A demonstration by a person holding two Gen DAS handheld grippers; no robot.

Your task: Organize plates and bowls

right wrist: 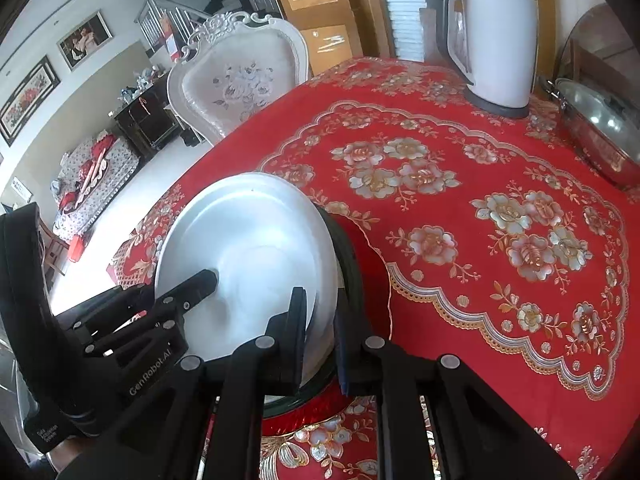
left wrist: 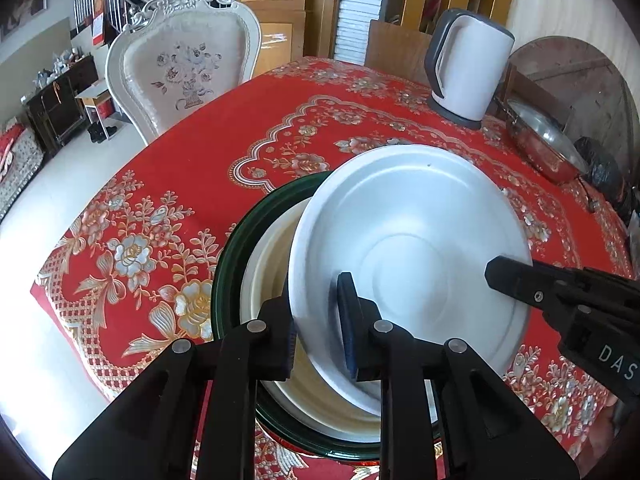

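A white plate is held tilted over a stack near the table's front edge. The stack is a cream bowl sitting inside a dark green dish. My left gripper is shut on the plate's left rim, with one finger over the plate's face and one behind it. In the right wrist view the left gripper reaches in from the left. My right gripper is shut on the opposite rim. It shows as a black finger at the right in the left wrist view.
A red floral tablecloth covers the table. A white electric kettle stands at the far side, with a lidded steel pan to its right. An ornate white chair stands at the far left.
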